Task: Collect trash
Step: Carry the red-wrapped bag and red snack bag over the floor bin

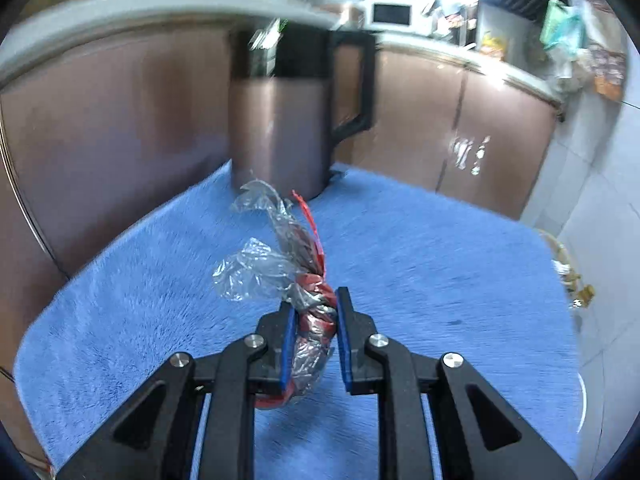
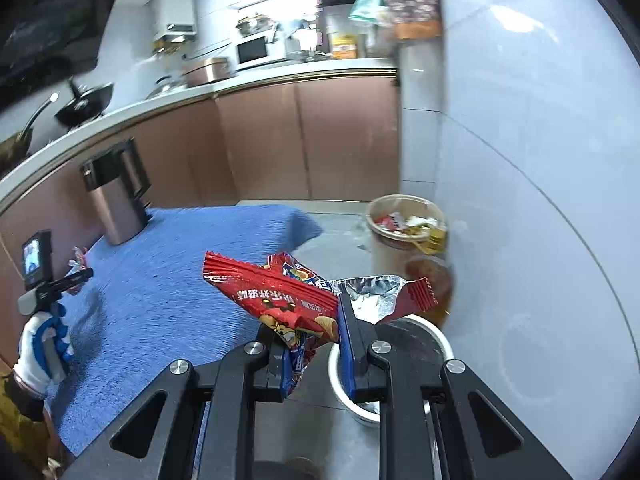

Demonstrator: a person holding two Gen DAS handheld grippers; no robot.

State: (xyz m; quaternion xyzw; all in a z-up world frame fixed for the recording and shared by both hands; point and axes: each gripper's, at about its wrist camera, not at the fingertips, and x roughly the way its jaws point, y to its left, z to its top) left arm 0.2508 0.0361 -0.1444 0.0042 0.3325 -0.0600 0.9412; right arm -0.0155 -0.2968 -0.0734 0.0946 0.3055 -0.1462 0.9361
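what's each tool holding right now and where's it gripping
Left tool pinches a crumpled clear-and-red wrapper at its twisted near end. Right tool pinches a red snack bag by its lower edge.

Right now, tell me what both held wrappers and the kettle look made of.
Left wrapper: thin clear plastic film with red print, crinkled and see-through. Right wrapper: glossy red printed film, silvery foil-like inside at the torn end. Kettle: brushed metal body by its soft sheen, probably steel; black handle looks like plastic.

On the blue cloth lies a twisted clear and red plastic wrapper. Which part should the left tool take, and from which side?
Take the twisted wrapper at its tight red knot, from the near end along its length; the loose clear film beyond would slip. The left tool already straddles it.
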